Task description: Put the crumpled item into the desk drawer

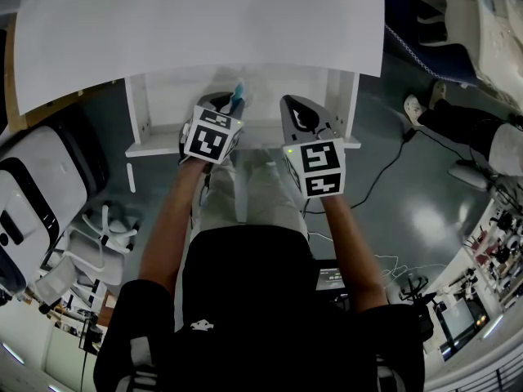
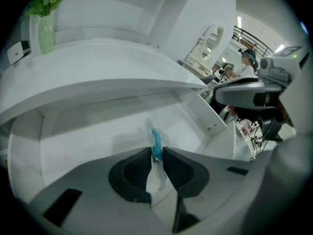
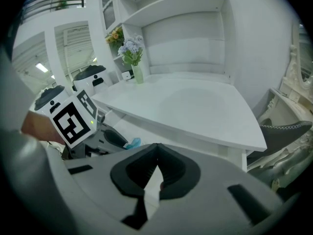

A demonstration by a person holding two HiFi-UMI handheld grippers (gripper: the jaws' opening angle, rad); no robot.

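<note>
Blue-tinged crumpled item (image 2: 156, 138) is pinched in left tongs (image 2: 156, 152) over the drawer (image 1: 147, 147); right tongs (image 3: 156, 149) clenched empty.

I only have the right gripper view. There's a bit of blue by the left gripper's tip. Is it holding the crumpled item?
Observer: Yes. The left gripper view shows the left gripper shut on the crumpled item, which is clear film with a blue part.
Operator: Is the drawer open?
Observer: Yes. The head view shows the desk drawer pulled out, with its white inside exposed.
Operator: Is the item over it?
Observer: It appears so. In the head view the item pokes out above the drawer's inside and is not yet let go.
</note>
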